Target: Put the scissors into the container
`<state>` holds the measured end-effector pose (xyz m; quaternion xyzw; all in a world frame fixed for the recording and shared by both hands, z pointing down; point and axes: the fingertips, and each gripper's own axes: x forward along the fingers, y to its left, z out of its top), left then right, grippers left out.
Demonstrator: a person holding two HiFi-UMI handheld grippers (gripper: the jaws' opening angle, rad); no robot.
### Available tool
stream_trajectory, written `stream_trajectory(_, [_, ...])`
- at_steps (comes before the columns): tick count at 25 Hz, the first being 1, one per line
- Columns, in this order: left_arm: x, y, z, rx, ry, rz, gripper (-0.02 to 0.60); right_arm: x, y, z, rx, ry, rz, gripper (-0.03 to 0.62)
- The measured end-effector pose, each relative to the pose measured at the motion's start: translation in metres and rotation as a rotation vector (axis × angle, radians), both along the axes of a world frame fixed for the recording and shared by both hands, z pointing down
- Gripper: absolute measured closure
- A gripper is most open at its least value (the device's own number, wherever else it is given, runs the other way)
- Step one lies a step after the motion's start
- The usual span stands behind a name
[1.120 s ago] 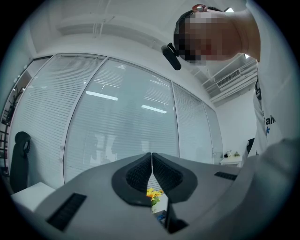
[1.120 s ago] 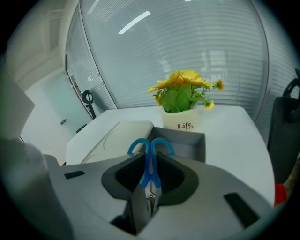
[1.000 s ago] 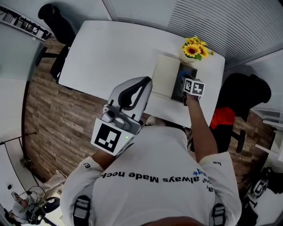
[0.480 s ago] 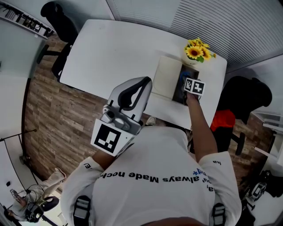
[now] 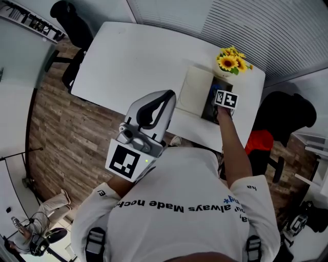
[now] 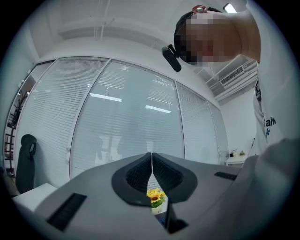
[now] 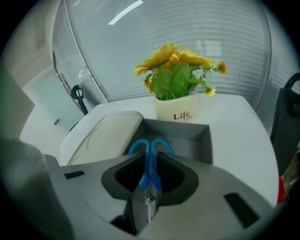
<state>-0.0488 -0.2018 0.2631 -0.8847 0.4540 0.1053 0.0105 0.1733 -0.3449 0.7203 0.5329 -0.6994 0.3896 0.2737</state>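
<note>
While the right gripper [image 5: 224,100] reaches out over the far right end of the table [image 5: 128,61], its jaws are pinched on the scissors [image 7: 149,180]. They are clamped at the blue handle shanks, the pivot screw low between the jaws.

- Scissors: handle loops point forward, away from the gripper, and stand over the near wall of the container [image 7: 192,136]. Whether they touch it cannot be told.
- Container: grey, open-topped, rectangular, on the table near its right edge. A cream lid [image 7: 101,133] lies against its left side.
- Pot [image 7: 176,111]: white, red print, sunflowers and green leaves. It stands on the table just behind the container.
- Left gripper [image 6: 151,161]: held up near the person's chest, well apart from the container. Jaws pressed together, nothing between them. It points toward a glass wall with blinds.
- Surface: white table with rounded corners, otherwise bare.
- Room: wood-plank floor [image 5: 61,138] on the near side of the table. Slatted blinds [image 5: 256,25] run beyond its far edge. One black chair [image 5: 69,15] stands at the table's left end, another [image 5: 287,110] at its right end, with something red on or near it.
</note>
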Motion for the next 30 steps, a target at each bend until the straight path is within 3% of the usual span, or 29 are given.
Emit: stream_trajectory(30, [-0.022,0.012,-0.003,0.005,0.003,-0.056,0.558,-0.007,0.0,0.031,-0.11,0.053,-0.039,0.503])
